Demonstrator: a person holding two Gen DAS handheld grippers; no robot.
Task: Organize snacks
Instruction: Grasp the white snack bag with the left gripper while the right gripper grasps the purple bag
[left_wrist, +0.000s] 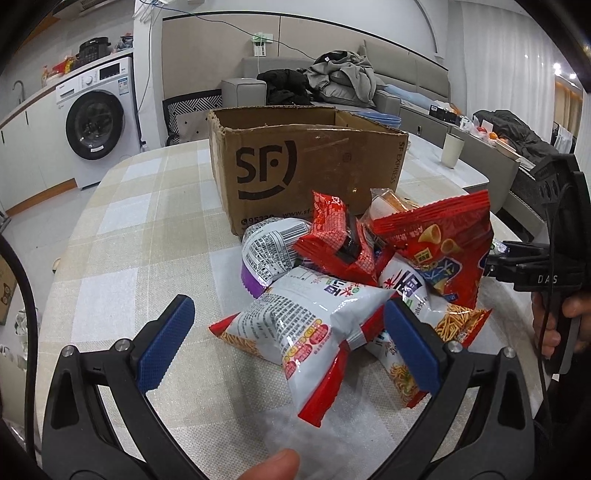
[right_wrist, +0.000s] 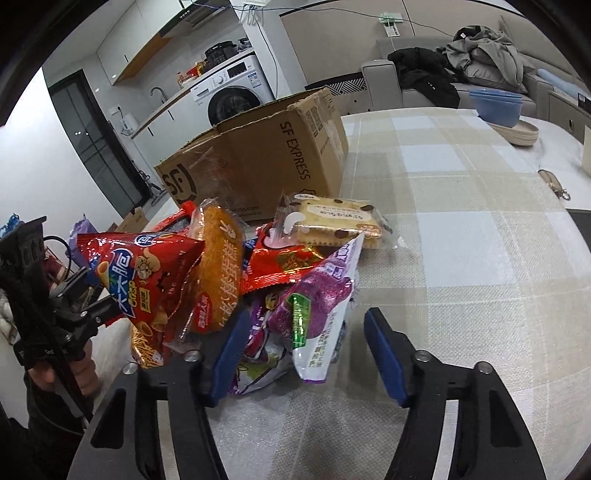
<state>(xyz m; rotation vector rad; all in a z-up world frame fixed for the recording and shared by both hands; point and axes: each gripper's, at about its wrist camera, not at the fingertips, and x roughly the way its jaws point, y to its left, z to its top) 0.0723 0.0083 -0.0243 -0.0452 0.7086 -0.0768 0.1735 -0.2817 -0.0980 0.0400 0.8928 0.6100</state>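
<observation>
While heap of crinkled foil snack bags (left_wrist: 354, 280) lies on checked tablecloth (left_wrist: 147, 229) before open brown cardboard box (left_wrist: 295, 166), left gripper (left_wrist: 288, 343) spread around white-red bag (left_wrist: 306, 325), pads clear. Right gripper (right_wrist: 303, 354) spread; purple-white bag (right_wrist: 325, 306) between fingers, unpinched.

Washing machine (left_wrist: 96, 112) far beyond left finger, door shut. Grey sofa (left_wrist: 391, 92) beyond fingertips, clothes heap (left_wrist: 340, 75) on seat. Pale cup (left_wrist: 451, 149) beyond right finger. Blue bowls (right_wrist: 496, 105) stacked beyond right finger, keys (right_wrist: 554, 183) nearer.
</observation>
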